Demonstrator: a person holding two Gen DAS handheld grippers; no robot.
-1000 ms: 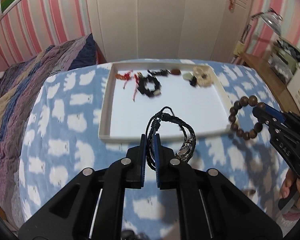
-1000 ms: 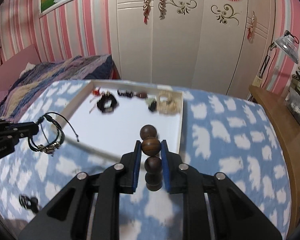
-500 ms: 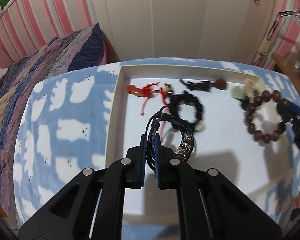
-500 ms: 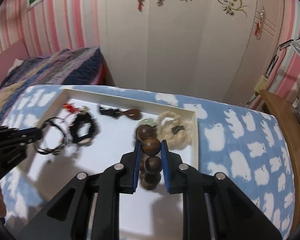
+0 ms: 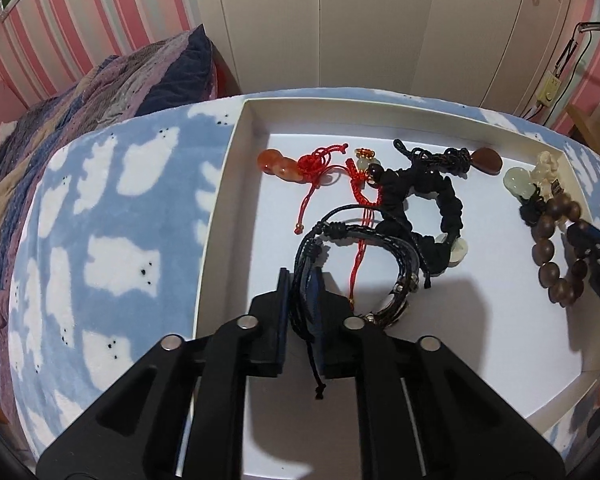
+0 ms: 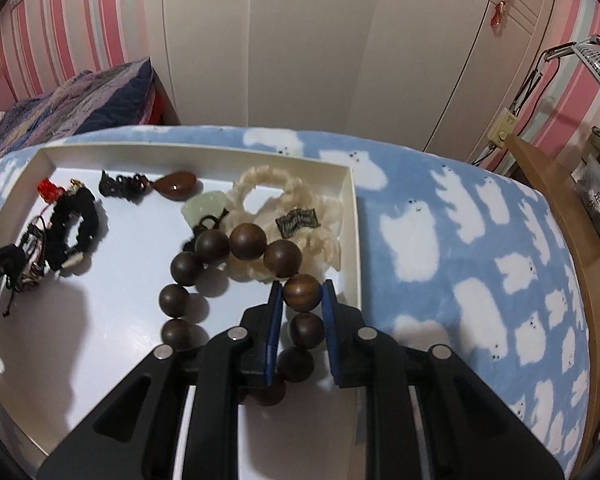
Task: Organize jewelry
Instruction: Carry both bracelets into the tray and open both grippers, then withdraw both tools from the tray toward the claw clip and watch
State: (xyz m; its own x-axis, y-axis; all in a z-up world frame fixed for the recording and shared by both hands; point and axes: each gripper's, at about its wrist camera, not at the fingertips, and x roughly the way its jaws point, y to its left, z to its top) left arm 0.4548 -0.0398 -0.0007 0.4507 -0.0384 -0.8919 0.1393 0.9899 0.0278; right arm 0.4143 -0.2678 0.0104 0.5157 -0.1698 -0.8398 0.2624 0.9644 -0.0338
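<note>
Moved since a second ago: both grippers have travelled from over the blanket to over the tray, each carrying its bracelet along.
Tray point(image 5: 236, 168): white and shallow, on the blue cloud-print blanket point(image 5: 112, 216); it already holds several pieces along its far side.
Done so far: cream knotted bracelet point(image 6: 300, 204), black bead bracelet point(image 5: 432, 208), red cord charm point(image 5: 320, 164), brown teardrop pendant point(image 6: 178, 186) and pale green pendant point(image 6: 204, 208) all lie inside.
Left to do: by my reading, only the two carried bracelets need setting down and letting go; whether anything remains outside the tray cannot be told.
Wooden bead bracelet point(image 6: 240, 240): over the tray's right part, its far beads overlapping the cream piece, possibly resting on it.
Black cord bracelet point(image 5: 364, 248): over the tray's left-centre, hanging just in front of the black bead bracelet; touching the floor or not is unclear.
Right gripper point(image 6: 300, 308): low, pointing into the tray, jaws clenched on one wooden bead.
Left gripper point(image 5: 300, 304): angled down over the near-left floor, jaws pinched tight on the cords.
</note>
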